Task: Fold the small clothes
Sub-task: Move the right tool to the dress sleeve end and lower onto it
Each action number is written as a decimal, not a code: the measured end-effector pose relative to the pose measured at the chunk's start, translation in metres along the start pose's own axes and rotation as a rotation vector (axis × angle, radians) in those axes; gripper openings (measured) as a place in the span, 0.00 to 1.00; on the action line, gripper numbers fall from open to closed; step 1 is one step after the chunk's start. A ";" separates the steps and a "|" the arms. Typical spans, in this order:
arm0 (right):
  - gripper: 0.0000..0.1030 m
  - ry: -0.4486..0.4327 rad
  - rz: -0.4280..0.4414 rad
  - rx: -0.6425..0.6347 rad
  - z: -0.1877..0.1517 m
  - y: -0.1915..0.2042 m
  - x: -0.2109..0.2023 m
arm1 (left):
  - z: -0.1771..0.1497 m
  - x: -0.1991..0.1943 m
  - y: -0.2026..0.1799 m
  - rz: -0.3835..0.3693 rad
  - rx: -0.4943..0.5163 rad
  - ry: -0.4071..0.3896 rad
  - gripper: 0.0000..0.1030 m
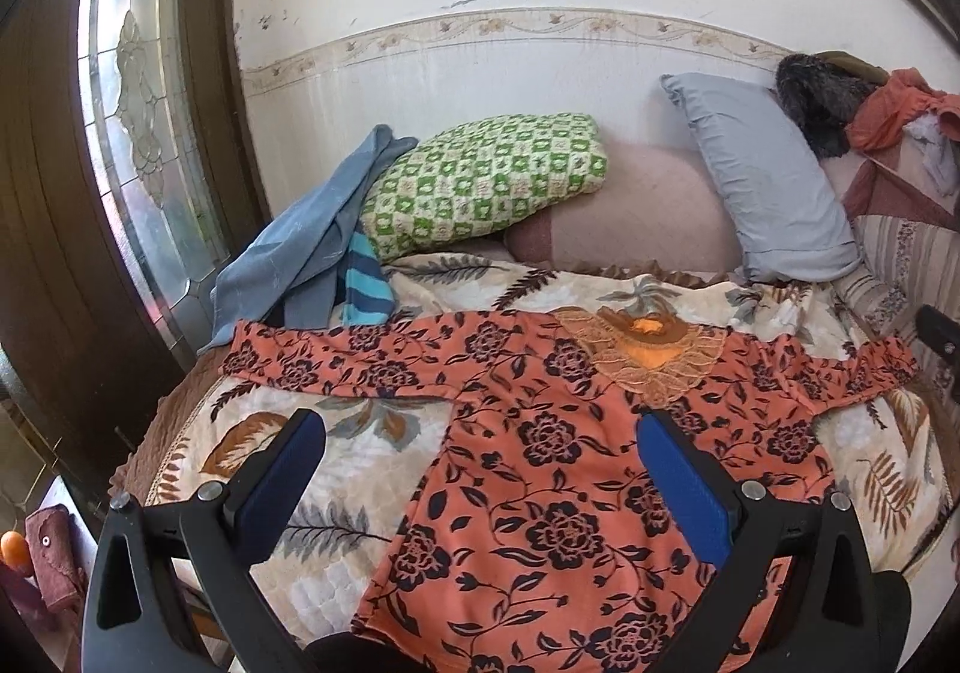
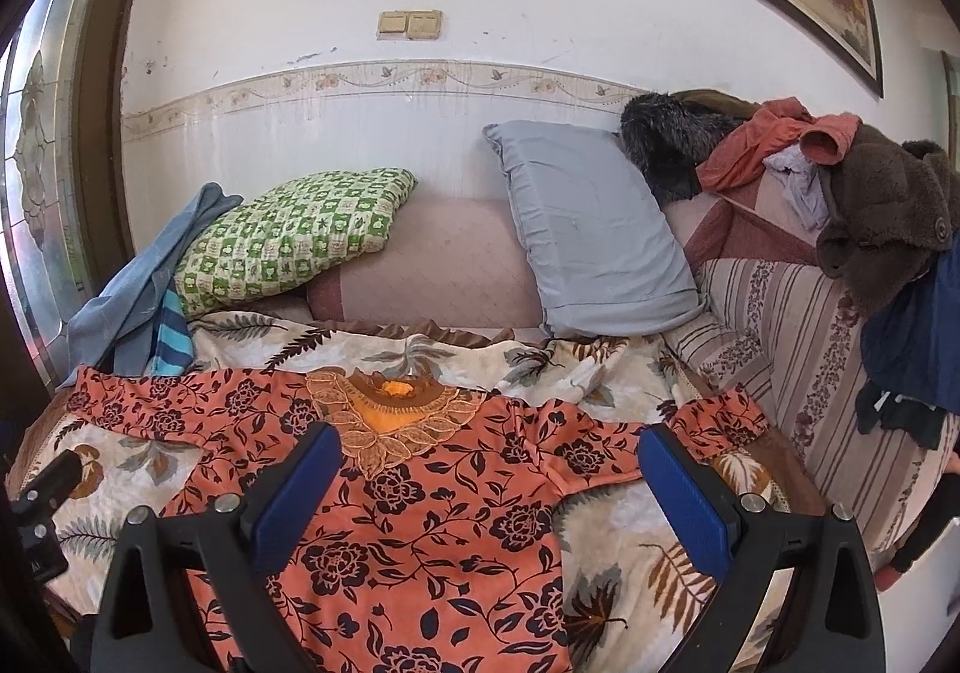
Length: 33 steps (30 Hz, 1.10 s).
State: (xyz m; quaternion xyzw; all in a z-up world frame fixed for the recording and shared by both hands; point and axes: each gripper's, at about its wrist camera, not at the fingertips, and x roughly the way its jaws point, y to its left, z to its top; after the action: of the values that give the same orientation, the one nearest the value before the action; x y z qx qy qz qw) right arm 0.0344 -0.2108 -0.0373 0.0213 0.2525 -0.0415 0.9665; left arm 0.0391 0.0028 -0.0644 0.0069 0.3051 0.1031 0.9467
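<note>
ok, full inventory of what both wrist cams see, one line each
floral top: 1, orange with black flowers, spread flat on bedspread
bedspread: 1, cream leaf print, covers bed
green checked pillow: 1, by wall
grey pillow: 1, leaning on wall
blue-grey cloth: 1, draped left of green pillow
striped cloth: 1, teal and navy, under it
clothes pile: mixed, far right
left gripper: black, blue pads, open above top
right gripper: same, open
</note>
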 end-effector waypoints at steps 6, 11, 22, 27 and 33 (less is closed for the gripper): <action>0.98 0.106 0.079 0.178 -0.022 -0.063 0.045 | -0.015 0.046 0.049 0.173 -0.078 0.056 1.00; 0.98 0.192 0.107 0.332 -0.049 -0.111 0.100 | -0.025 0.080 0.047 0.205 -0.058 0.110 1.00; 0.98 0.339 -0.067 0.288 -0.080 -0.134 0.201 | -0.014 0.128 -0.043 0.077 0.085 0.148 1.00; 0.98 0.319 -0.111 0.232 -0.072 -0.130 0.213 | -0.003 0.142 -0.077 0.038 0.121 0.141 1.00; 0.98 0.289 -0.140 0.201 -0.061 -0.134 0.223 | 0.002 0.156 -0.112 0.007 0.164 0.142 1.00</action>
State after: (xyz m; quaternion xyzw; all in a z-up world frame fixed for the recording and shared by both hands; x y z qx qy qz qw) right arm 0.1865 -0.3557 -0.2031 0.1059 0.3841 -0.1301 0.9079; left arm 0.1852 -0.0757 -0.1605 0.0781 0.3787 0.0813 0.9186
